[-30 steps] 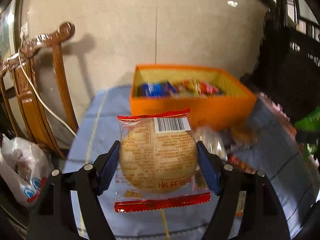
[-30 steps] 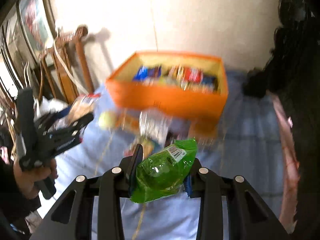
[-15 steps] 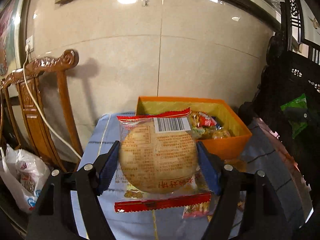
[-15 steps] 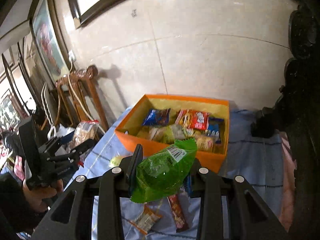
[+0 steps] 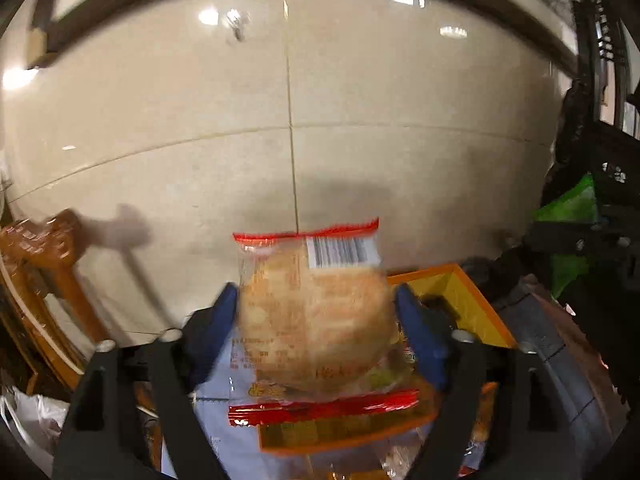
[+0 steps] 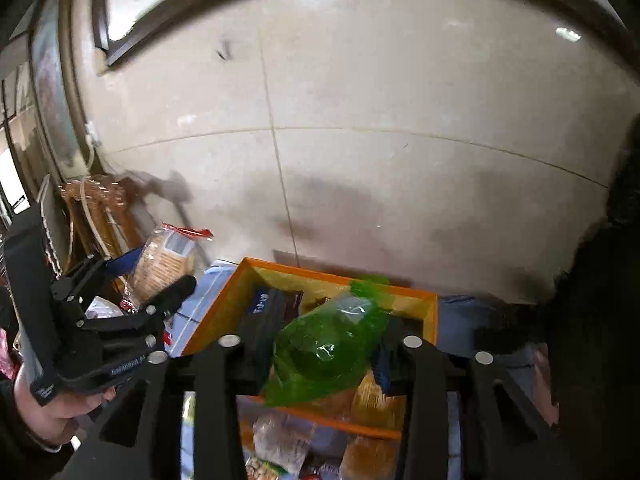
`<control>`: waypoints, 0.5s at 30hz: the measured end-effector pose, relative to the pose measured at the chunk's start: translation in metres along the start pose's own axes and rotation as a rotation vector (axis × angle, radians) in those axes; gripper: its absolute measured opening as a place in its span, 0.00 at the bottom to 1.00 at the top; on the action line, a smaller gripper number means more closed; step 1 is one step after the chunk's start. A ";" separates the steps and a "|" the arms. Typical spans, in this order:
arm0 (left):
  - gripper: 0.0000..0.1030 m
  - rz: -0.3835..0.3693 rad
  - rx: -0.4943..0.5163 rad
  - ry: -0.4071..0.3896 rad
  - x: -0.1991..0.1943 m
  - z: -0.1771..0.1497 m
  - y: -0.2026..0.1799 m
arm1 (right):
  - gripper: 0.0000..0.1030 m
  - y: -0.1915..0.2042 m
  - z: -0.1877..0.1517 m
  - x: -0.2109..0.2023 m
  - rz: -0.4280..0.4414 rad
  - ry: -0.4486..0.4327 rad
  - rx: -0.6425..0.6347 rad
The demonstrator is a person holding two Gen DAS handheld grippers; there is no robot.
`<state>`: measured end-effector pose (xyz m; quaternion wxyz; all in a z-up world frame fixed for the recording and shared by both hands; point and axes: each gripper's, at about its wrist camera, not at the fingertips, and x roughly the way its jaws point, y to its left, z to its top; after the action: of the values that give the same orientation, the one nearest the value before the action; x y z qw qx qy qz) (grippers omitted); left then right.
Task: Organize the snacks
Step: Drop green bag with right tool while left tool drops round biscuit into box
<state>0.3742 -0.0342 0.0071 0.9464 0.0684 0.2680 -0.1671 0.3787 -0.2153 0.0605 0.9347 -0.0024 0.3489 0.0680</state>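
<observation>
Left wrist view, left hand-held gripper (image 5: 316,332): jaws are opening around the round cake packet (image 5: 314,320), which is blurring between the blue pads (image 5: 416,332) with small gaps at its sides.
Left wrist view, orange box (image 5: 476,296): sitting just behind and below the packet on the blue worktop (image 5: 560,364).
Right wrist view, right hand-held gripper (image 6: 320,352): jaws are opening with the green snack bag (image 6: 324,344) lying tilted between them, above the box.
Right wrist view, box contents: packets are lying inside; more snacks (image 6: 280,440) are lying on the worktop before it.
Right wrist view, left side: a person's hand (image 6: 48,408) is gripping the other tool, cake packet aloft beside the box.
</observation>
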 end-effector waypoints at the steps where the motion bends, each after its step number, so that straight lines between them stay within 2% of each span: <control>1: 0.94 -0.009 -0.003 0.037 0.010 0.003 0.000 | 0.67 -0.001 0.002 0.011 -0.034 0.038 -0.006; 3: 0.95 -0.011 -0.018 0.081 0.021 0.001 0.005 | 0.69 -0.001 -0.001 0.026 -0.132 0.098 -0.042; 7: 0.96 -0.037 -0.038 0.056 0.009 -0.029 0.017 | 0.70 0.003 -0.031 0.015 -0.129 0.086 -0.079; 11: 0.96 -0.057 -0.023 0.035 -0.023 -0.076 0.027 | 0.72 0.007 -0.079 -0.009 -0.104 0.076 -0.096; 15: 0.96 -0.085 0.019 0.114 -0.047 -0.152 0.017 | 0.85 0.014 -0.133 -0.035 -0.059 0.074 -0.050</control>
<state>0.2696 0.0284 -0.0960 0.9210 0.0752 0.3223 -0.2055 0.2642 -0.2124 -0.0170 0.9225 -0.0387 0.3810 0.0491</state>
